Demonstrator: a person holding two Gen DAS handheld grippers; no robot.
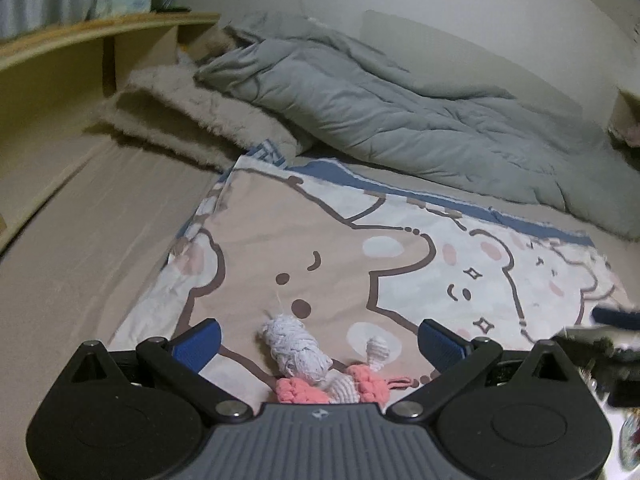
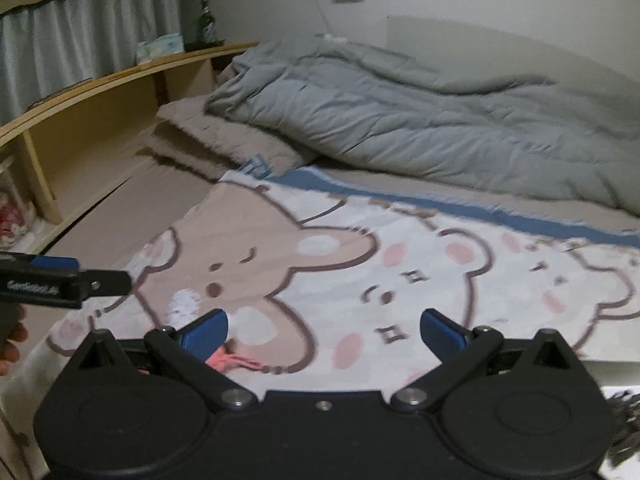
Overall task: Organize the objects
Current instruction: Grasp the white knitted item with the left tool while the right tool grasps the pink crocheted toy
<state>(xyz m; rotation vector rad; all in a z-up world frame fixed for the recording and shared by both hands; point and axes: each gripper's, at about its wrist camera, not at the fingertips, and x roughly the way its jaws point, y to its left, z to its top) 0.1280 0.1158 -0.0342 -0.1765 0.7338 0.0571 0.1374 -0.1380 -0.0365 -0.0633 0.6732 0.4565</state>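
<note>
toy: white-and-pink crochet piece (image 1: 316, 368) lying on the bear mat (image 1: 320, 248), at its near edge. White knotted bundle on top, pink knit parts and a pink loop below; exact shape unclear. In the right wrist view only a pink bit (image 2: 236, 361) and a blurred white patch show, just past the right unit's left pad.
left hand-held gripper: (image 1: 320, 340) released, blue pads spread wide. Toy sits between the pads, close to the body, touching neither pad. Hovering low over the mat's near edge.
right hand-held gripper: (image 2: 324, 330) released, pads wide apart, nothing between them except bare mat. Toy lies off to its left, partly hidden behind the left finger (image 2: 204, 334).
cross-views: the right unit appears blurred at the right edge of the left wrist view; the left unit's finger (image 2: 60, 280) enters the right wrist view from the left, with part of a hand visible at that edge.
mat: cartoon bears, beige and white with a blue border, flat on the bed sheet (image 1: 80, 240).
beyond mat: fuzzy beige blanket (image 1: 192, 116), folded; grey duvet (image 1: 400, 112) bunched along the wall, overlapping the blanket.
headboard: wooden shelf (image 2: 120, 80) on the left, holding a green bottle (image 2: 207, 20) and a tissue pack (image 2: 160, 46); curtain behind.
</note>
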